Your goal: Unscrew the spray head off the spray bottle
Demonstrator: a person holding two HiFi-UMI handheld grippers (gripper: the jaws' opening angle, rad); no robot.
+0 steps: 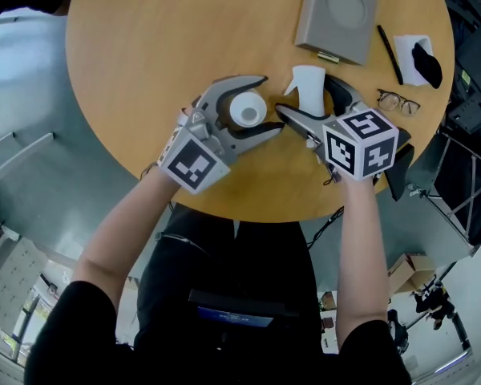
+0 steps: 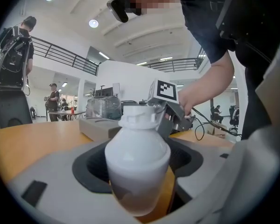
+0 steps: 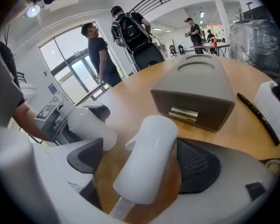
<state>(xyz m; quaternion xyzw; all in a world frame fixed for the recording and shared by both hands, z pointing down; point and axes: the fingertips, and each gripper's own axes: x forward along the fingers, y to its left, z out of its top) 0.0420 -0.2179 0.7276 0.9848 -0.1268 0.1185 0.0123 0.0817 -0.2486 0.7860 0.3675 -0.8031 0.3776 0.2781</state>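
The right gripper [image 1: 305,95] points down at the table [image 1: 144,54] with its jaws spread wide, gripping nothing. The spray head [image 3: 149,157] lies on its side between them. It sits close against one pad and clear of the other, and its dip tube trails back toward the gripper's body.

Just beside it, tips nearly meeting, the left gripper [image 1: 271,103] sits almost level, its jaws also apart. The bottle [image 2: 137,162] stands upright between them with a gap at each pad, so it stands free. Its threaded neck is bare.

The layout reads as shared work: the left placed to steady the bottle, the right to turn the head. With the head off and resting on the table, neither seems to need a grip, and the task looks done.

Beyond the right gripper's tips sits a grey box [image 1: 337,14]. A pen [image 1: 389,53] and glasses [image 1: 398,101] lie off to its outer side.
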